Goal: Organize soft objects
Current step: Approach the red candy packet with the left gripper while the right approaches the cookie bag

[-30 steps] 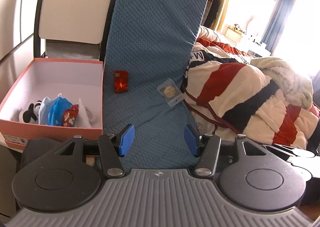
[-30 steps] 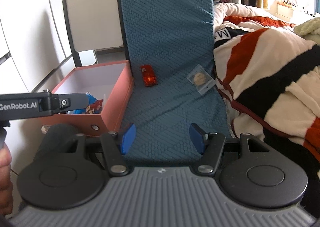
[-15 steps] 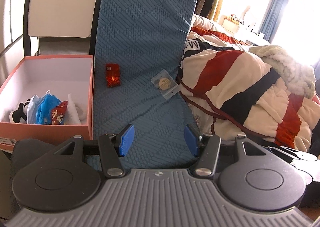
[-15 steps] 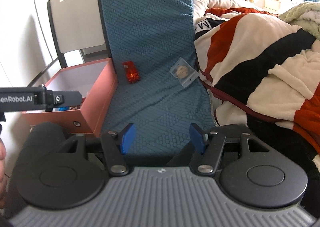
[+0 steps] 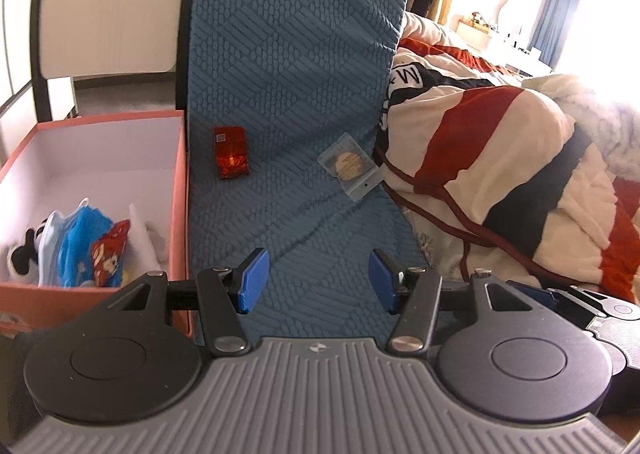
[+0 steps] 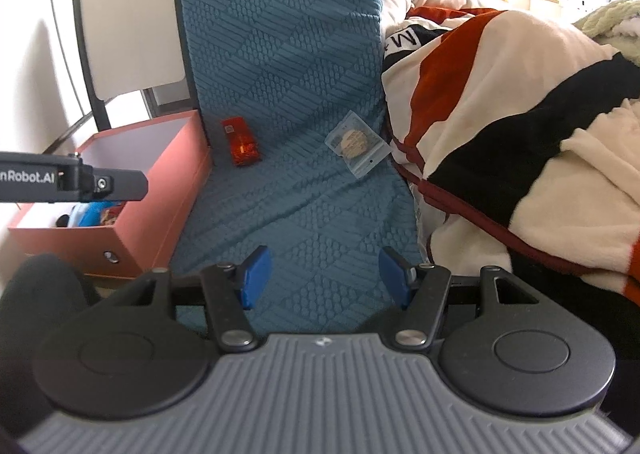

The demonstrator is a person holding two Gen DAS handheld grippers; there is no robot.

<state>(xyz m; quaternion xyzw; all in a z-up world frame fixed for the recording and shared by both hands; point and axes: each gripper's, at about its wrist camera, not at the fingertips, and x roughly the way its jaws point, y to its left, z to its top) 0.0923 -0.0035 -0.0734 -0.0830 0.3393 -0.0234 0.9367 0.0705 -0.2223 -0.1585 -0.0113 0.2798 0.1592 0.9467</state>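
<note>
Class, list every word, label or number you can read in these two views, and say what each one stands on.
"nRobot.AI": cut off at the frame edge, on the left gripper's black body.
"M": upside down on a white patch of the striped blanket.
Red packet: small printed square, too small to read.
Clear packet: print unreadable.

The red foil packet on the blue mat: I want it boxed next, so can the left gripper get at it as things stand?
Probably yes. The left gripper is open and empty, and only bare blue mat lies between it and the red foil packet.
</note>
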